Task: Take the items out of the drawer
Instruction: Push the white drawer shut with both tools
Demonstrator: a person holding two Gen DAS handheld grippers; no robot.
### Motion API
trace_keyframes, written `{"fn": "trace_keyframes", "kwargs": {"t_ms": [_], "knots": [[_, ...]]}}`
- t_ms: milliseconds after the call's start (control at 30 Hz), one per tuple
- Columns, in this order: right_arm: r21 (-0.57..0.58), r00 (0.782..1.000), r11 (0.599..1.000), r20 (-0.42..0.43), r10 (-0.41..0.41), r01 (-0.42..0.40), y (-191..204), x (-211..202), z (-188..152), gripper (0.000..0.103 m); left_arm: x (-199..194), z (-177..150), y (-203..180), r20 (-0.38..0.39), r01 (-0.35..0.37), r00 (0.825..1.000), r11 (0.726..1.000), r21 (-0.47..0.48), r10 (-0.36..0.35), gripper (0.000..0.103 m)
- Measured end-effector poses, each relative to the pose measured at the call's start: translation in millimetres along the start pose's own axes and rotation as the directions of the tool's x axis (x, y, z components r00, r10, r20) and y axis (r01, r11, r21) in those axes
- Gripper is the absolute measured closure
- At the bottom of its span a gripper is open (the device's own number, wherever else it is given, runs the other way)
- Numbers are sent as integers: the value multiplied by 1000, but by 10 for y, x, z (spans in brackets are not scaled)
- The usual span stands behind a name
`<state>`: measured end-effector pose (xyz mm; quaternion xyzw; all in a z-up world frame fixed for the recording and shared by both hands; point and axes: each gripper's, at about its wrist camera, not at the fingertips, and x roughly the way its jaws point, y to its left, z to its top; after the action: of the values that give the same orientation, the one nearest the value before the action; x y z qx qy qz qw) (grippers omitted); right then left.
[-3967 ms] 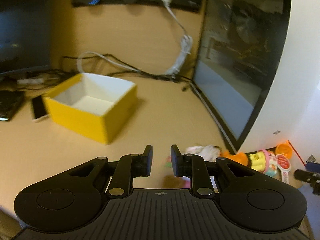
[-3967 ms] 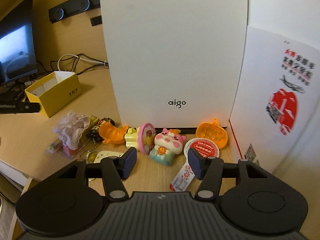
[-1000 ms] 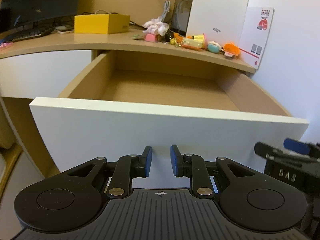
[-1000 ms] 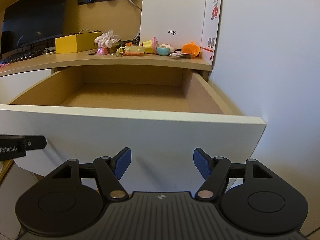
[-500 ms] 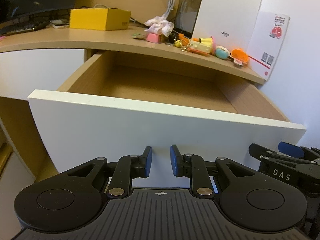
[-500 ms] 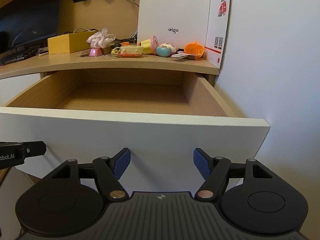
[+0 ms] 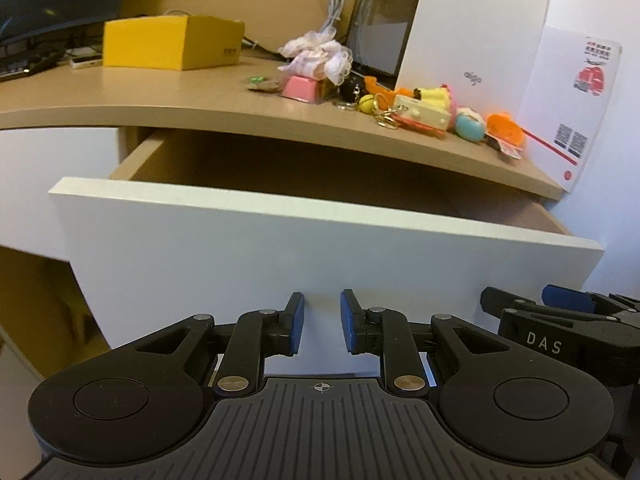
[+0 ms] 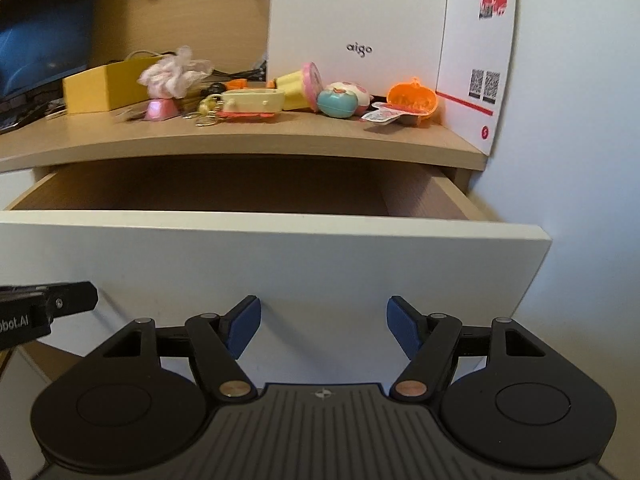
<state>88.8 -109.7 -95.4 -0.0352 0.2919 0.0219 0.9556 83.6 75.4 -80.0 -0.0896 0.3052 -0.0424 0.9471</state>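
The drawer (image 7: 280,248) stands pulled out under the desk, its white front (image 8: 280,256) facing both cameras. From this low angle its inside is hidden; only the wooden side walls show. My left gripper (image 7: 322,322) hovers just before the drawer front, fingers nearly together with nothing between them. My right gripper (image 8: 324,320) is open and empty, also close to the front, on the right. On the desk top above lie small toys: a pink ruffled item (image 7: 316,56), a yellow-cream toy (image 8: 252,102), a teal ball (image 8: 338,104) and an orange pumpkin (image 8: 412,100).
A white computer case (image 8: 360,20) and a white card with red print (image 8: 476,60) stand behind the toys. A yellow box (image 7: 172,42) sits farther left on the desk (image 7: 120,96), beside a dark monitor (image 8: 40,52). A white wall (image 8: 580,120) closes off the right.
Both grippers have sunk lower and come closer to the drawer front, so the drawer floor has gone out of sight. Neither gripper's fingers have moved.
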Motion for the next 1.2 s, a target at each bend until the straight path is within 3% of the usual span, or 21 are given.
{"fn": "trace_keyframes", "kwargs": {"t_ms": [500,667,833,1200], "knots": [[53,1000,999,25,6,-7,-11,701,380,33,704,441,32,6,-38,999,999,6,38,81],[69,1000,997,18,23,-24,-55,836,483,33,864,494,-5,-43,-46,998,999,-9,45,81],[14,998,997,8,70,-70,-22,922,461,32,924,468,-51,-60,-58,997,998,-11,57,81],[8,997,997,13,77,-77,25,961,397,32,915,498,-79,-66,-70,995,997,-23,68,81]]}}
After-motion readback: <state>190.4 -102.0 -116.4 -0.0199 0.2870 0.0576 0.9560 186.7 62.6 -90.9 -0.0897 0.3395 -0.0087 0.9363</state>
